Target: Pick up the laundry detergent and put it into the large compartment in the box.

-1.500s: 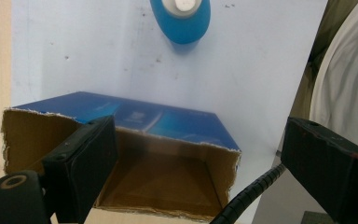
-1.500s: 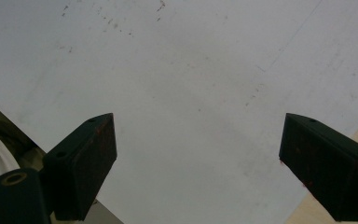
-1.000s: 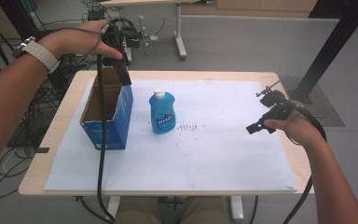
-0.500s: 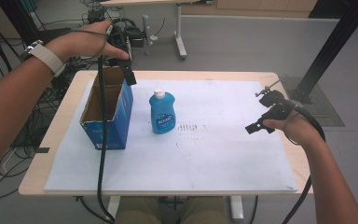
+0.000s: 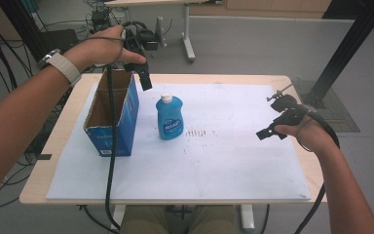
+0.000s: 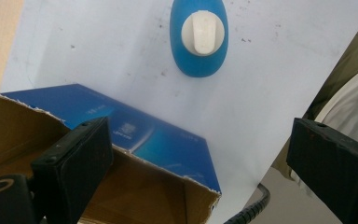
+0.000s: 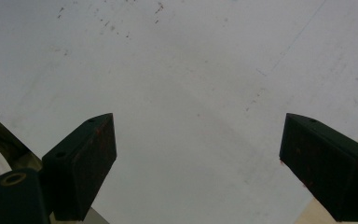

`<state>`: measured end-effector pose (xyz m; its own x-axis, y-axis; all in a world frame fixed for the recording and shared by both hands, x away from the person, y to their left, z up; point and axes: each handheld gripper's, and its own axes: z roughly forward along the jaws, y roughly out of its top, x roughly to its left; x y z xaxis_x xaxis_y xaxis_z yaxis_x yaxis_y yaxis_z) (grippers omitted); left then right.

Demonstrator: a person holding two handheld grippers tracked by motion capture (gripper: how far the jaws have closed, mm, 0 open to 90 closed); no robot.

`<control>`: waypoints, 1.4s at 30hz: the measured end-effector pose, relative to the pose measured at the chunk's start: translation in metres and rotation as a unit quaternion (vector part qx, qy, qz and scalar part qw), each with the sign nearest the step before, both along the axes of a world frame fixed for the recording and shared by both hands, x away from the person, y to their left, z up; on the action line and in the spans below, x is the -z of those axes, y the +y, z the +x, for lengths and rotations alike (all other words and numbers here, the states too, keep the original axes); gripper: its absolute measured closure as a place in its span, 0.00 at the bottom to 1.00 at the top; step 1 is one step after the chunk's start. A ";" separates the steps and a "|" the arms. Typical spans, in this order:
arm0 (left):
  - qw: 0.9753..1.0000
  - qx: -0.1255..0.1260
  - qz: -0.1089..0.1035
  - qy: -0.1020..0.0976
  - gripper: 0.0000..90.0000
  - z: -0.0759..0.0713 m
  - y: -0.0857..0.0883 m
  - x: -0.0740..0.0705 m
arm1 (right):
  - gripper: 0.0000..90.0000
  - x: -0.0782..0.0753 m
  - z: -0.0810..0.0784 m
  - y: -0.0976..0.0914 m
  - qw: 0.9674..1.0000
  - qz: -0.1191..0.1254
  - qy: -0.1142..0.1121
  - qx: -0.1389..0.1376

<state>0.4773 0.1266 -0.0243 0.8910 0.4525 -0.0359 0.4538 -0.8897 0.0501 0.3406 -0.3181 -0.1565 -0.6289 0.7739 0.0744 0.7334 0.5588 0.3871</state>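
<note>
A blue bottle [image 5: 169, 118] with a white cap stands upright on the white sheet [image 5: 214, 161], just right of an open blue cardboard box [image 5: 113, 117]. My left gripper [image 5: 143, 73] hangs open above the box's far right corner, jaws pointing down. In the left gripper view its jaws are wide apart over the box [image 6: 121, 154], with the bottle [image 6: 199, 39] seen from above beyond them. My right gripper [image 5: 272, 129] hovers open over the sheet's right side, nothing between its jaws; the right gripper view shows bare sheet [image 7: 186, 84].
The sheet covers most of a wooden table [image 5: 68, 112]. A cable [image 5: 111, 146] hangs from the left gripper down across the box front. Desks, cables and a black post [image 5: 345, 48] stand on the floor behind.
My left hand and gripper have shifted right, from above the box's back edge to over its far right corner, nearer the bottle. The right gripper has barely moved.
</note>
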 end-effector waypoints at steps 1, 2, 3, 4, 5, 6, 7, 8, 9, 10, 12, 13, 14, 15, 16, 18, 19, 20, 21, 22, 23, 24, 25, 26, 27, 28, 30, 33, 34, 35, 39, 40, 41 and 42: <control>1.000 -0.003 0.000 0.000 0.08 0.000 -0.001 0.001 | 0.12 0.000 0.000 0.000 1.000 0.000 0.000 0.000; 1.000 -0.003 0.000 0.000 0.08 0.000 -0.001 0.001 | 0.12 0.000 0.000 -0.001 1.000 0.002 -0.001 0.000; 1.000 -0.008 0.000 -0.003 0.08 0.000 -0.003 0.002 | 0.12 0.001 0.000 -0.001 1.000 0.004 -0.001 0.001; 1.000 -0.010 -0.001 -0.004 0.08 0.000 -0.004 0.002 | 0.12 0.001 0.000 -0.001 1.000 0.004 -0.002 0.001; 1.000 -0.012 -0.004 -0.005 0.08 -0.001 -0.004 0.003 | 0.12 0.001 0.000 -0.001 1.000 0.004 -0.001 0.001; 1.000 -0.012 -0.004 -0.005 0.08 -0.001 -0.004 0.003 | 0.12 0.001 0.000 -0.001 1.000 0.004 -0.001 0.001; 1.000 -0.012 -0.005 -0.005 0.08 -0.001 -0.005 0.003 | 0.12 0.002 0.000 -0.001 1.000 0.005 0.000 0.002; 1.000 -0.017 -0.007 -0.006 0.08 -0.001 -0.005 0.003 | 0.12 0.002 0.000 -0.001 1.000 0.005 0.000 0.002; 1.000 -0.019 -0.005 -0.007 0.08 -0.001 -0.007 0.004 | 0.12 0.003 0.000 -0.001 1.000 0.004 -0.001 0.001; 1.000 -0.022 -0.005 -0.007 0.08 -0.001 -0.009 0.004 | 0.12 0.004 0.001 -0.001 1.000 0.004 0.000 0.000; 1.000 -0.025 -0.006 -0.007 0.08 0.000 -0.010 0.005 | 0.12 0.005 0.001 -0.001 1.000 0.005 0.001 0.000; 1.000 -0.025 -0.006 -0.007 0.08 0.000 -0.010 0.005 | 0.12 0.005 0.001 -0.001 1.000 0.005 0.001 0.000; 0.999 -0.031 -0.008 -0.009 0.08 0.000 -0.011 0.006 | 0.12 0.006 0.001 -0.001 1.000 0.004 0.001 -0.001; 0.999 -0.031 -0.008 -0.009 0.08 0.000 -0.011 0.006 | 0.12 0.006 0.001 -0.001 1.000 0.004 0.001 -0.001; 0.999 -0.031 -0.007 -0.009 0.08 0.001 -0.012 0.007 | 0.12 0.005 0.000 -0.001 1.000 0.004 0.000 -0.001; 0.999 -0.036 -0.009 -0.010 0.08 0.002 -0.014 0.008 | 0.12 0.005 0.000 -0.001 1.000 0.004 0.000 0.000; 0.999 -0.039 -0.010 -0.009 0.08 0.003 -0.015 0.010 | 0.12 0.004 0.000 -0.001 1.000 0.003 0.000 0.000; 0.999 -0.039 -0.009 -0.009 0.08 0.003 -0.016 0.010 | 0.12 0.004 0.000 -0.002 1.000 0.003 -0.001 0.000; 0.999 -0.041 -0.010 -0.007 0.08 0.004 -0.017 0.011 | 0.12 0.004 0.000 -0.002 1.000 0.003 -0.001 0.000; 0.999 -0.042 -0.010 -0.006 0.08 0.005 -0.018 0.012 | 0.12 0.004 -0.001 -0.002 1.000 0.003 -0.002 0.000; 0.999 -0.043 -0.010 -0.007 0.09 0.005 -0.019 0.013 | 0.12 0.004 -0.001 -0.002 1.000 0.003 -0.001 0.001; 0.999 -0.043 -0.010 -0.007 0.09 0.005 -0.019 0.013 | 0.12 0.004 -0.001 -0.002 1.000 0.003 -0.001 0.001; 0.999 -0.046 -0.008 -0.006 0.09 0.006 -0.021 0.015 | 0.12 0.004 -0.001 -0.003 1.000 0.003 -0.001 0.001; 0.999 -0.046 -0.008 -0.006 0.09 0.006 -0.021 0.015 | 0.12 0.005 -0.001 -0.003 1.000 0.003 -0.001 0.001; 0.999 -0.048 -0.008 -0.008 0.09 0.006 -0.022 0.017 | 0.12 0.004 -0.001 -0.003 1.000 0.003 0.001 0.004; 0.999 -0.050 -0.009 -0.009 0.09 0.006 -0.023 0.018 | 0.12 0.005 -0.001 -0.003 1.000 0.004 0.001 0.003; 0.999 -0.048 -0.006 -0.011 0.09 0.005 -0.026 0.019 | 0.12 0.005 -0.001 -0.003 1.000 0.004 0.000 0.002; 0.999 -0.047 -0.006 -0.011 0.09 0.006 -0.028 0.020 | 0.12 0.005 -0.001 -0.004 1.000 0.004 0.000 0.002; 0.999 -0.047 -0.003 -0.011 0.09 0.006 -0.030 0.021 | 0.12 0.005 -0.001 -0.004 1.000 0.003 0.001 0.004; 0.999 -0.047 -0.001 -0.012 0.09 0.006 -0.031 0.021 | 0.12 0.005 -0.001 -0.004 1.000 0.003 0.001 0.004; 0.999 -0.047 0.007 -0.014 0.09 0.006 -0.038 0.026 | 0.12 0.005 -0.001 -0.004 1.000 0.003 0.000 0.005; 0.999 -0.047 0.008 -0.013 0.09 0.007 -0.039 0.026 | 0.12 0.005 -0.002 -0.004 1.000 0.004 0.000 0.005; 0.999 -0.047 0.008 -0.012 0.09 0.007 -0.039 0.027 | 0.12 0.005 -0.002 -0.004 1.000 0.003 0.000 0.004; 0.999 -0.050 0.009 -0.012 0.09 0.007 -0.040 0.028 | 0.12 0.005 -0.002 -0.004 1.000 0.003 0.000 0.004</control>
<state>0.4841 0.0862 -0.0519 0.8422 0.5391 -0.0056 0.5387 -0.8412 0.0467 0.3389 -0.3223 -0.1618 -0.6227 0.7784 0.0797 0.7379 0.5503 0.3909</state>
